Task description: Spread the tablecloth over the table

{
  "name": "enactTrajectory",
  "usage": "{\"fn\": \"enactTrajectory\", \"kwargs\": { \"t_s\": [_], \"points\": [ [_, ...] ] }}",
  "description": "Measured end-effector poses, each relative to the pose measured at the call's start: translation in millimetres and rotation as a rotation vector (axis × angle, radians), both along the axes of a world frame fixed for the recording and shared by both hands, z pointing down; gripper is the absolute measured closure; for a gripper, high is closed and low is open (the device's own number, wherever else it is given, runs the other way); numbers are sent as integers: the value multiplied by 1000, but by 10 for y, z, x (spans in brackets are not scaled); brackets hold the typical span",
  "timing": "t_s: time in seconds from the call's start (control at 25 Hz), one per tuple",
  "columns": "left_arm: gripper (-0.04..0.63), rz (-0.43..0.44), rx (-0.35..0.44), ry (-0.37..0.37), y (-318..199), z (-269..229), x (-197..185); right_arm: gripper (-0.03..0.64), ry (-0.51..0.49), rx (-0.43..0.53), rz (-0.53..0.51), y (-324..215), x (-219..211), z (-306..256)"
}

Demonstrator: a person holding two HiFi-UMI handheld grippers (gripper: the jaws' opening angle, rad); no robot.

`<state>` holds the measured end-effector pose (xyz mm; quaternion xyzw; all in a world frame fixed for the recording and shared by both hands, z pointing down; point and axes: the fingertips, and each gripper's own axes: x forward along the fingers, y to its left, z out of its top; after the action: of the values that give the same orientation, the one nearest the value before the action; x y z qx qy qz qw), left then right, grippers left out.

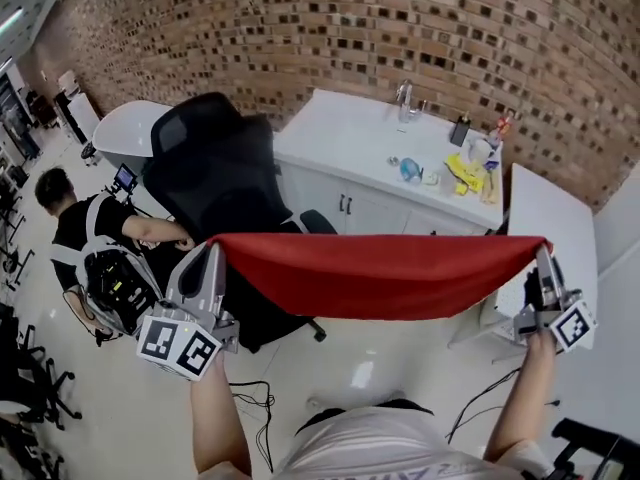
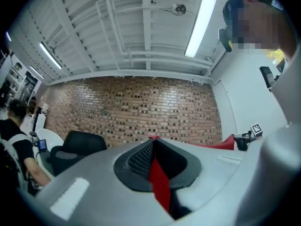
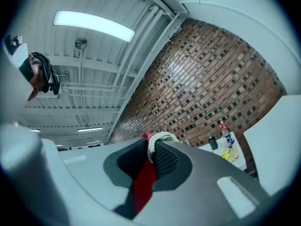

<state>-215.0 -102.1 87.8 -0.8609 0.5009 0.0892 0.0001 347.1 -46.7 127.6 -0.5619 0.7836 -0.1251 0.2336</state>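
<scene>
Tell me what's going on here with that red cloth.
A person holds a tool in each hand. The left tool and the right tool are each shut on an upper corner of the red tablecloth. It hangs stretched between them in the air, sagging in the middle. It is not yet on any table. The white table stands beyond it at the right, and a seated person is at the left.

All views toward brick wall
</scene>
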Motion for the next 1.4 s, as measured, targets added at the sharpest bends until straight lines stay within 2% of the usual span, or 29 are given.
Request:
{"fn": "enactTrajectory", "kwargs": {
  "t_s": [0.16, 0.36, 0.72, 1.12, 1.24, 1.4],
  "points": [
    [583, 111, -4, -7, -196, -25, 794, 591, 47, 14, 124, 488, 650, -33],
    [583, 286, -6, 0, -361, -37, 2105, 591, 55, 26, 300, 1325, 1590, -100],
    [583, 580, -21, -14, -172, 131, 4362, 591, 68, 13, 616, 2853, 3009, -19],
    [583, 885, -25, -43, 386, 270, 6325, 591, 60, -25, 937, 4471, 3795, 136],
    [583, 935, -32, -54, 503, 332, 6740, 591, 70, -62, 984, 4713, 3990, 206],
    [583, 942, -55, -54, 457, 391, 7178, 591, 101, -73, 1000, 4731, 4286, 174]
  ]
}}
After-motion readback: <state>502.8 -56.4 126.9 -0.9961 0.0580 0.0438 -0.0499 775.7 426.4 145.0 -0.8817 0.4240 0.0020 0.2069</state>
